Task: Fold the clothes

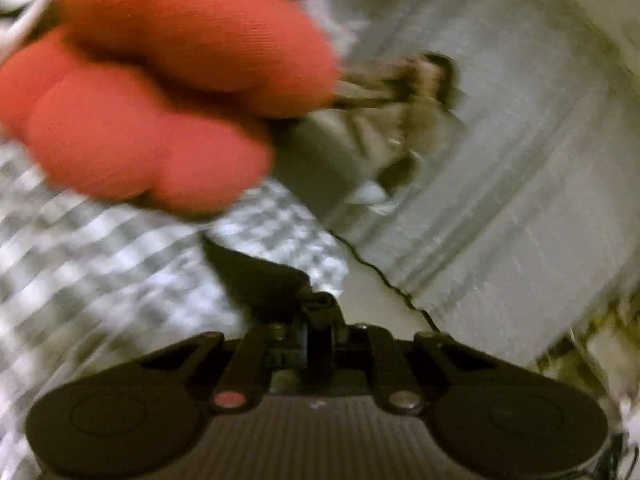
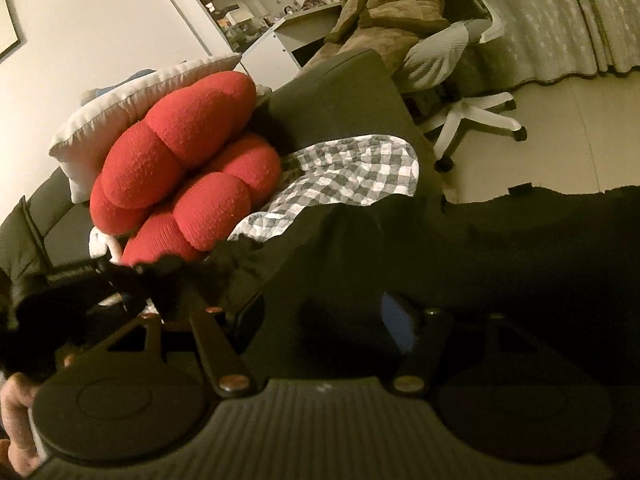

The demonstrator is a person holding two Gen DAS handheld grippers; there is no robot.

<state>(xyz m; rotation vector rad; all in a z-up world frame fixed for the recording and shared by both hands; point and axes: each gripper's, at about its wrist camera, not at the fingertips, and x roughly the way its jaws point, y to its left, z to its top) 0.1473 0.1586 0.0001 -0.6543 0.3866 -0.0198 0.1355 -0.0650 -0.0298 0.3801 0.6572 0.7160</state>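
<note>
- On the dark sofa [image 2: 340, 80]: red knotted cushion [image 2: 180, 168], checked grey-white cloth [image 2: 352, 176].
- Left gripper [image 1: 318, 312]: closed on black garment [image 1: 256, 276].
- Right gripper [image 2: 320, 320]: jaws apart, black garment draped between them.

Both wrist views look slightly downward, sharing the red cushion [image 1: 160, 88] [image 2: 180, 168] and checked cloth [image 1: 120, 264] [image 2: 344, 176].

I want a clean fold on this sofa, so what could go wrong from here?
The left gripper looks pinched on only a small corner of the black garment, so it may slip out. The red knot cushion and checked cloth crowd the sofa, so the garment could snag or bunch there.
</note>
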